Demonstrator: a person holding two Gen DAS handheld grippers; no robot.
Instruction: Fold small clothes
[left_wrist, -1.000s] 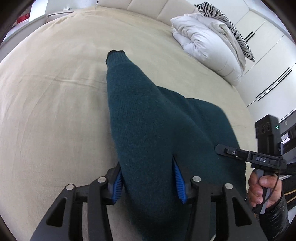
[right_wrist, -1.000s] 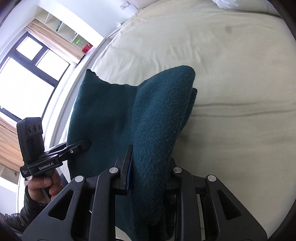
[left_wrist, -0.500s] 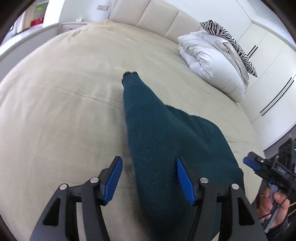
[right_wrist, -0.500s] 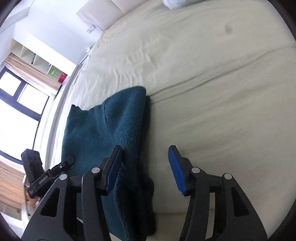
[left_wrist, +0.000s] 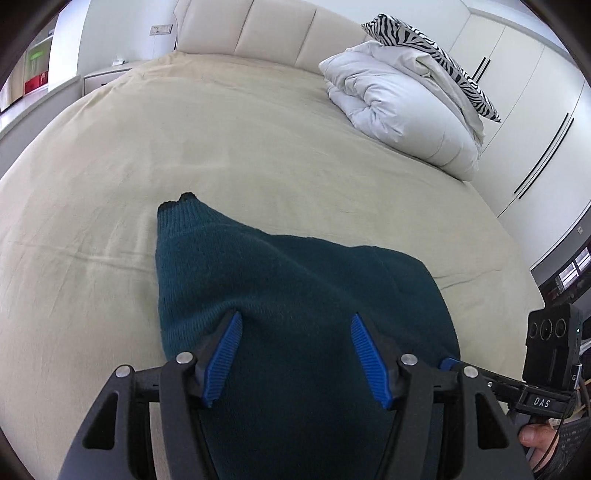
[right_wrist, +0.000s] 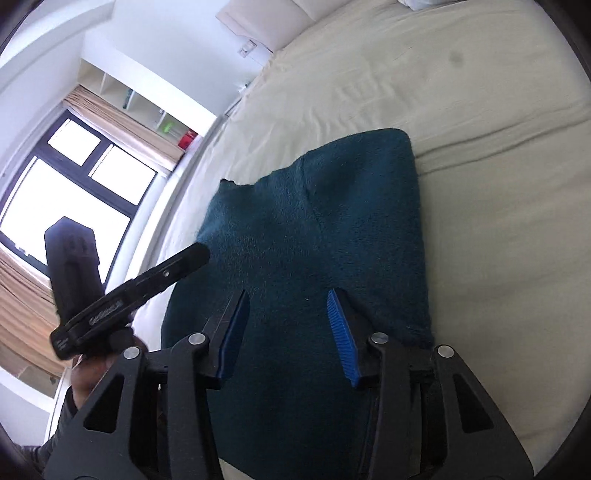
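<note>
Where the beige bed (left_wrist: 258, 147) carries it, the dark teal knit garment (left_wrist: 295, 280) lies folded near the bed's near edge, one ribbed cuff (left_wrist: 177, 210) pointing away toward the headboard.

Left tool (left_wrist: 295, 354): jaws stand well apart, blue pads clear of the cloth on both sides, having just opened a little further. The garment's near end lies under and between them, unclamped, and the knit bulges up at the left finger tip.

Right tool (right_wrist: 288, 328): jaws apart, having just been closing. The flat teal fabric (right_wrist: 317, 229) lies beneath and between the pads; whether the tips touch the knit is hard to tell from this angle, but nothing is pinched.

Each tool shows in the other's view: the right one at the garment's right edge (left_wrist: 546, 369), the left one over its left edge (right_wrist: 122, 295), blurred.

White duvet (left_wrist: 402, 110) and zebra-print pillow (left_wrist: 424, 44) sit well apart at the far right of the bed.
</note>
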